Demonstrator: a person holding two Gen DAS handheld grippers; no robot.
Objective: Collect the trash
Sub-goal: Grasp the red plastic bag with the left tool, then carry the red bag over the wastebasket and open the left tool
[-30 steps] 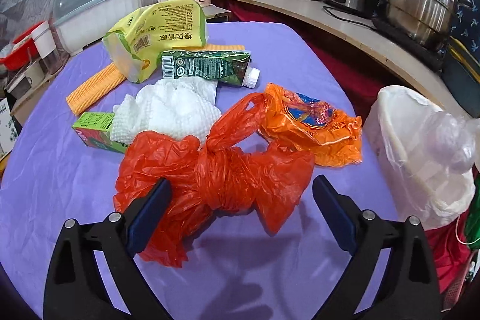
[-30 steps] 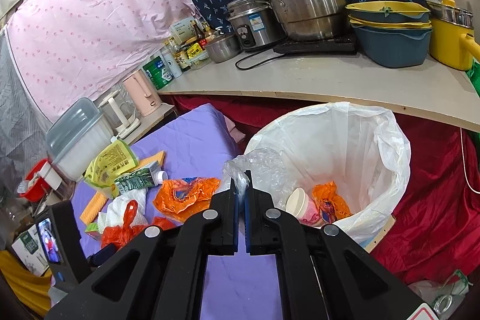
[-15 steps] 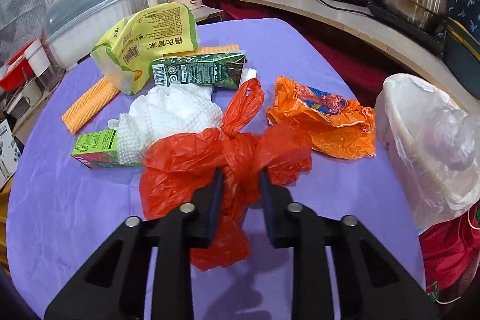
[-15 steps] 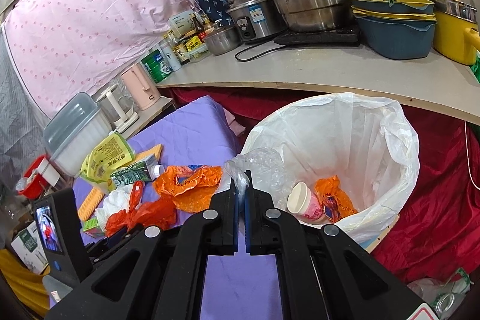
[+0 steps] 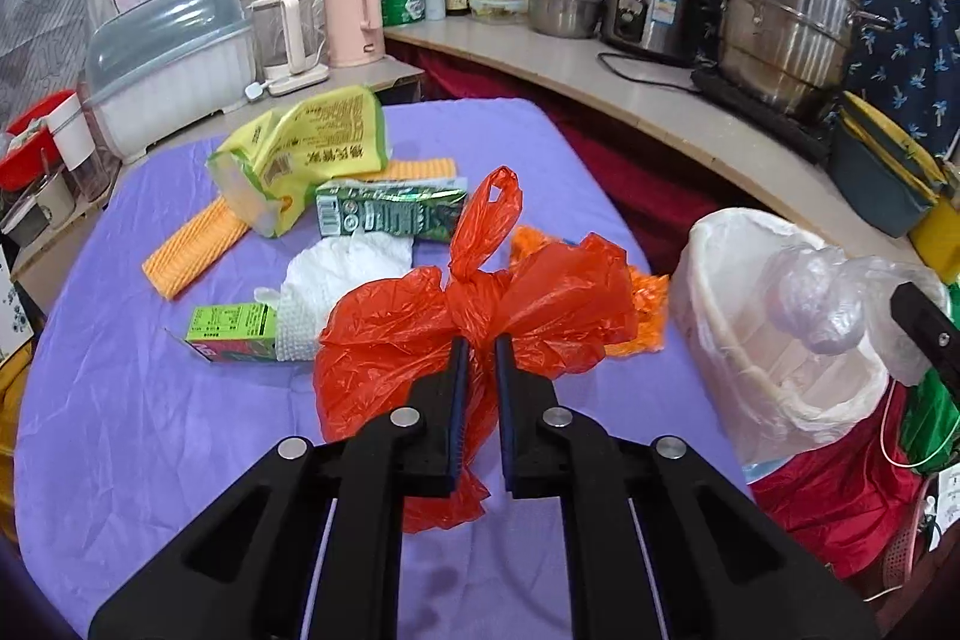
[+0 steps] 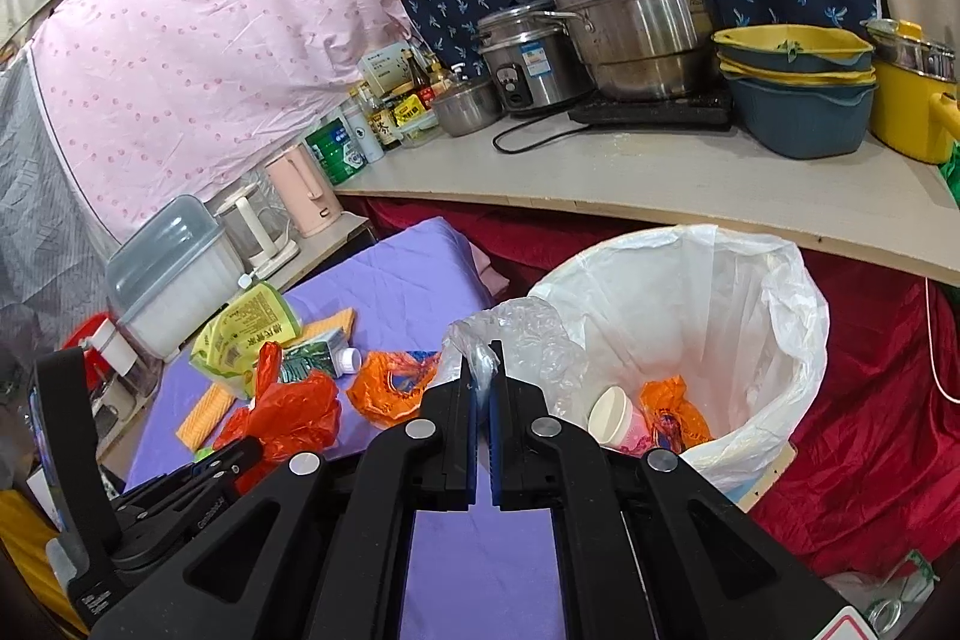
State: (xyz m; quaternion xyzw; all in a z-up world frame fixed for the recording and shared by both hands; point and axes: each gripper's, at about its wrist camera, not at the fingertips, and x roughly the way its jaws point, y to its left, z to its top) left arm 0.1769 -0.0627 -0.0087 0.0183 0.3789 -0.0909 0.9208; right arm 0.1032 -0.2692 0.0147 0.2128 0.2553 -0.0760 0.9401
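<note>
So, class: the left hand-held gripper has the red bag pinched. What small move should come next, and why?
Probably carry the red plastic bag right, over the white-lined bin. The left hand-held gripper has just closed on its knot, and the right hand-held gripper holds the clear liner edge.

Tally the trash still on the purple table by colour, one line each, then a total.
Red plastic bag, in the left tongs: 1
Orange wrapper: 1
Green cartons: 2
Yellow pouch: 1
White paper towel: 1
Total: 6
</note>
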